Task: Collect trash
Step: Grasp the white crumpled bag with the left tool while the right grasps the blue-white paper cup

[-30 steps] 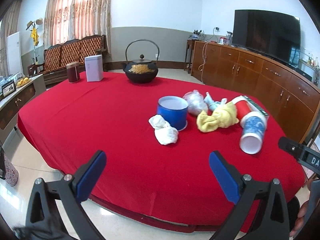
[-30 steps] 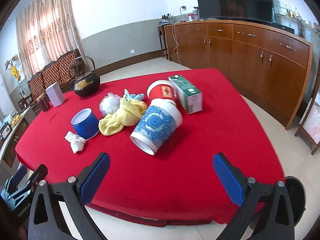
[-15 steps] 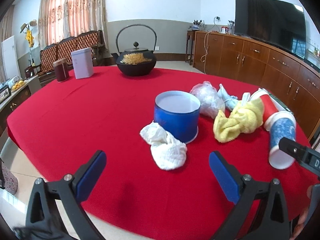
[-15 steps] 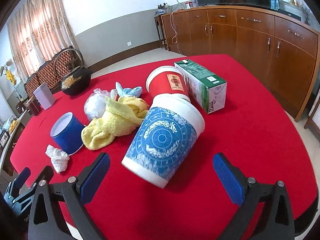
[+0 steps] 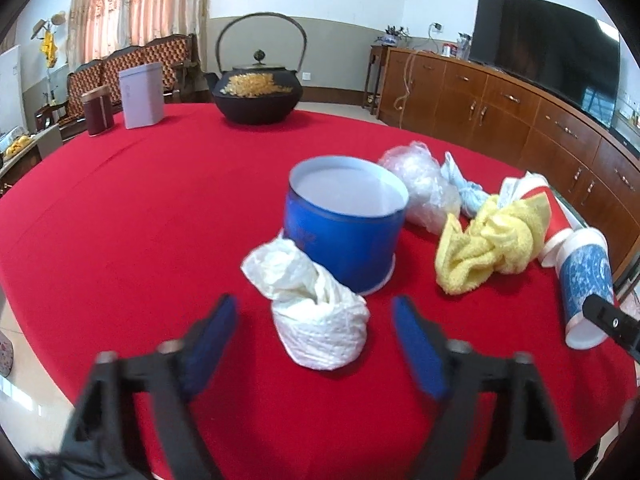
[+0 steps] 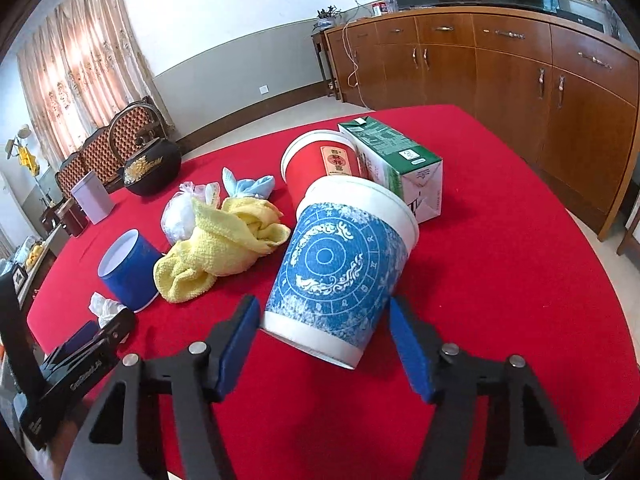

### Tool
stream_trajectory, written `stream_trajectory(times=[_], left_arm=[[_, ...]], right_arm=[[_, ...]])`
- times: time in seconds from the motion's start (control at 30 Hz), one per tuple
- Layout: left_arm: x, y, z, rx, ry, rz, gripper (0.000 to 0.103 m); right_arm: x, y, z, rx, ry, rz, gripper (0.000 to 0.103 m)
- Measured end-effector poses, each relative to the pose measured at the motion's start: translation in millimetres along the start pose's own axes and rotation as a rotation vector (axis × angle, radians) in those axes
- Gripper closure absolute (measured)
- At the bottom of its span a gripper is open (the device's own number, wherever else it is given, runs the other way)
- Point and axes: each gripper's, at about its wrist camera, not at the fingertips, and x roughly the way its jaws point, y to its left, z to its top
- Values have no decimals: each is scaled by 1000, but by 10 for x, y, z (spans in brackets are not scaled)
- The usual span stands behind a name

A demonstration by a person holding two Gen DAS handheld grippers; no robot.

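Your left hand-held gripper (image 5: 316,332) is spread wide, its blue pads flanking the crumpled white tissue wad (image 5: 316,312) without touching it. That wad lies on the red-covered desk (image 5: 132,216), pressed against the front of the upright blue tub (image 5: 344,232). Just right of the tub sit a clear plastic bag (image 5: 424,188), a knotted light-blue cloth (image 5: 466,188) and a bunched yellow towel (image 5: 492,240), all crowded together.

Your right hand-held gripper (image 6: 324,334) is also released, with one pad on either side of the base end of the blue-patterned paper cup (image 6: 340,272); whether the pads touch it you cannot tell from here. The cup lies tipped on its side, base toward you, its rim resting against a red paper cup (image 6: 324,168) behind it. A green carton (image 6: 396,164) lies just beside the red cup on its right. The yellow towel is just left of the blue-patterned cup.

At the far side of the desk stand a black iron kettle (image 5: 256,92), a pale rectangular tin (image 5: 142,94) and a dark red canister (image 5: 97,110), well apart from the trash
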Motion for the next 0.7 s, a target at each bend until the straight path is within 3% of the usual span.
stream_trajectory(times=[0.03, 0.7], left_arm=[[-23, -20, -13, 10, -5, 3, 58], [-575, -401, -192, 89, -43, -78, 60]], right_arm=[[-4, -3, -1, 0, -2, 1, 40], [-417, -36, -115, -110, -32, -36, 47]])
